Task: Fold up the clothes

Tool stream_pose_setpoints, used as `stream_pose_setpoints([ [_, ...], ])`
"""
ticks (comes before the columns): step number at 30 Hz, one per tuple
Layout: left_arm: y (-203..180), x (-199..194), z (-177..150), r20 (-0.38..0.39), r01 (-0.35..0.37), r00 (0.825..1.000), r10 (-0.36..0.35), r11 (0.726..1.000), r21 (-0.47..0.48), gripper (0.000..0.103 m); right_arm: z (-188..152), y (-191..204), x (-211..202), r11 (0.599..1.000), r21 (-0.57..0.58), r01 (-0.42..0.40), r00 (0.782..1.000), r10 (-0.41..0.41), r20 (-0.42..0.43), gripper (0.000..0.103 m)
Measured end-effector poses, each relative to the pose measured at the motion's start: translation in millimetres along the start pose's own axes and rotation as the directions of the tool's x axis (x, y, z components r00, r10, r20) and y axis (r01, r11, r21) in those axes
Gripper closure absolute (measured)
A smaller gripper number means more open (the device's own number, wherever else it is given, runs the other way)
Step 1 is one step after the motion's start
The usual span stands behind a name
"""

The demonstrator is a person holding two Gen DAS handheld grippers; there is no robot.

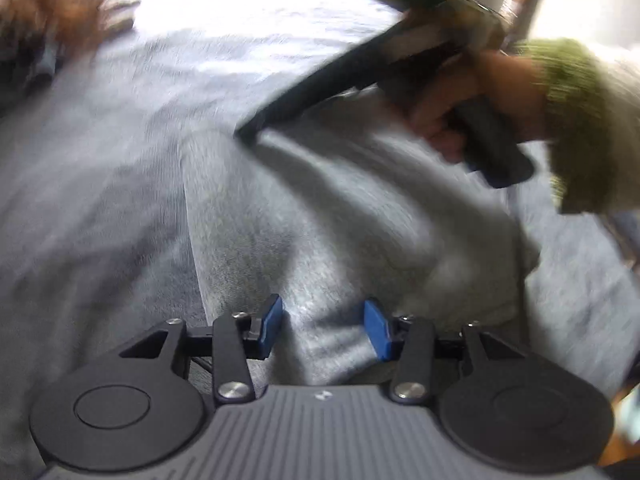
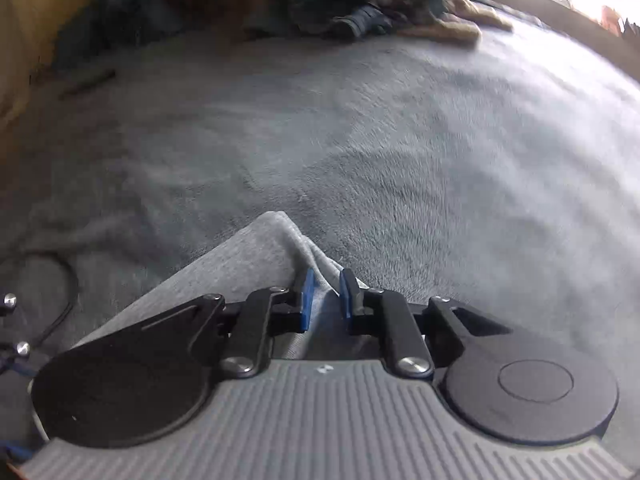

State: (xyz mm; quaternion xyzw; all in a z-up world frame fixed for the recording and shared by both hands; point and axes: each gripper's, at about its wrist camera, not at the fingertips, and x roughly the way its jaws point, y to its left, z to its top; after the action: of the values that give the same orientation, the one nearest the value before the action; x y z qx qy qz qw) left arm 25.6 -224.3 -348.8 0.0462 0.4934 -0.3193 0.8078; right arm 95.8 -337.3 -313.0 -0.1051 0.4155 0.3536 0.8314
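Grey garment on blanket; right gripper fingers pinching corner; left gripper fingers spread.

Plush grey blanket spread underneath, dark cable curling on it at left, wooden panel rising beyond the far-left edge.

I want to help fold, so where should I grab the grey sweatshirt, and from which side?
Probably grab the grey sweatshirt by a loose edge or corner, coming in low from the side. It lies mostly flat on the blanket, so only the edges give something to pinch. The right gripper is pinching a raised fold like that; the left gripper sits open over the cloth.
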Motion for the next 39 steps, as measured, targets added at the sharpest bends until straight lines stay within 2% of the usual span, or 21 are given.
stream_pose_setpoints([
  [2, 9, 0, 5, -0.021, 0.028, 0.999, -0.03, 0.997, -0.071, 0.056, 14, 1, -14, 1.0, 0.027, 0.008, 1.0, -0.008, -0.003, 0.089],
  [3, 12, 0, 8, -0.031, 0.036, 0.999, -0.039, 0.994, -0.099, 0.056, 21, 7, -23, 1.0, 0.019, 0.003, 1.0, -0.004, 0.021, 0.089],
  [5, 17, 1, 12, -0.05, 0.036, 0.998, -0.043, 0.99, -0.139, 0.056, 36, 18, -35, 0.998, 0.008, -0.064, 0.996, 0.064, 0.059, 0.089],
  [6, 18, 2, 14, -0.061, 0.035, 0.997, -0.045, 0.987, -0.157, 0.056, 40, 25, -29, 0.996, -0.012, -0.084, 0.995, 0.085, 0.049, 0.09],
  [8, 21, 3, 20, -0.09, 0.029, 0.995, -0.045, 0.985, -0.173, 0.056, 41, 39, -5, 0.995, -0.073, -0.07, 0.998, 0.071, 0.002, 0.089],
  [9, 22, 3, 23, -0.105, 0.028, 0.993, -0.047, 0.983, -0.181, 0.056, 38, 40, 7, 0.996, -0.067, -0.061, 0.998, 0.06, -0.019, 0.089],
  [10, 24, 4, 26, -0.124, 0.031, 0.991, -0.056, 0.98, -0.194, 0.056, 36, 39, 17, 0.997, -0.033, -0.064, 0.998, 0.063, -0.031, 0.089],
  [11, 24, 5, 29, -0.142, 0.029, 0.988, -0.059, 0.978, -0.206, 0.055, 36, 29, 18, 0.994, 0.066, -0.091, 0.995, 0.093, -0.023, 0.089],
  [13, 25, 7, 34, -0.175, 0.02, 0.983, -0.06, 0.975, -0.223, 0.055, 38, 14, -1, 0.974, 0.206, -0.096, 0.995, 0.098, 0.0, 0.089],
  [15, 25, 8, 39, -0.203, 0.005, 0.978, -0.053, 0.973, -0.231, 0.055, 34, 12, -40, 0.981, 0.19, -0.044, 0.999, 0.038, 0.038, 0.088],
  [17, 23, 9, 43, -0.227, -0.013, 0.973, -0.043, 0.971, -0.238, 0.054, 25, 18, -80, 0.984, 0.176, -0.028, 0.999, 0.022, 0.036, 0.088],
  [19, 19, 10, 46, -0.245, -0.034, 0.969, -0.025, 0.972, -0.233, 0.053, 8, 27, -107, 0.989, 0.15, 0.011, 1.0, -0.007, -0.027, 0.088],
  [21, 14, 11, 48, -0.261, -0.049, 0.965, -0.009, 0.975, -0.217, 0.052, -18, 33, -105, 0.987, 0.133, 0.088, 0.988, -0.07, -0.137, 0.088],
  [23, 5, 12, 50, -0.279, -0.074, 0.96, 0.02, 0.98, -0.184, 0.052, -48, 36, -94, 0.979, 0.12, 0.163, 0.963, -0.131, -0.235, 0.089],
  [24, 1, 12, 51, -0.288, -0.087, 0.957, 0.036, 0.982, -0.167, 0.051, -62, 34, -89, 0.977, 0.128, 0.172, 0.966, -0.141, -0.219, 0.089],
  [26, -4, 13, 52, -0.3, -0.103, 0.953, 0.052, 0.982, -0.155, 0.049, -69, 33, -93, 0.969, 0.181, 0.169, 0.976, -0.139, -0.17, 0.089],
  [29, -10, 14, 53, -0.317, -0.127, 0.945, 0.078, 0.982, -0.138, 0.049, -59, 41, -113, 0.961, 0.218, 0.171, 0.977, -0.136, -0.166, 0.088],
  [34, -16, 13, 56, -0.336, -0.152, 0.936, 0.104, 0.981, -0.12, 0.048, -71, 78, -157, 0.982, 0.186, 0.02, 0.992, 0.003, -0.125, 0.088],
  [35, -17, 13, 56, -0.339, -0.156, 0.935, 0.108, 0.981, -0.117, 0.048, -76, 85, -161, 0.985, 0.171, 0.0, 0.991, 0.023, -0.133, 0.088],
  [39, -23, 13, 54, -0.343, -0.17, 0.93, 0.129, 0.981, -0.093, 0.047, -102, 100, -138, 0.997, 0.074, 0.037, 0.965, -0.017, -0.26, 0.09],
])
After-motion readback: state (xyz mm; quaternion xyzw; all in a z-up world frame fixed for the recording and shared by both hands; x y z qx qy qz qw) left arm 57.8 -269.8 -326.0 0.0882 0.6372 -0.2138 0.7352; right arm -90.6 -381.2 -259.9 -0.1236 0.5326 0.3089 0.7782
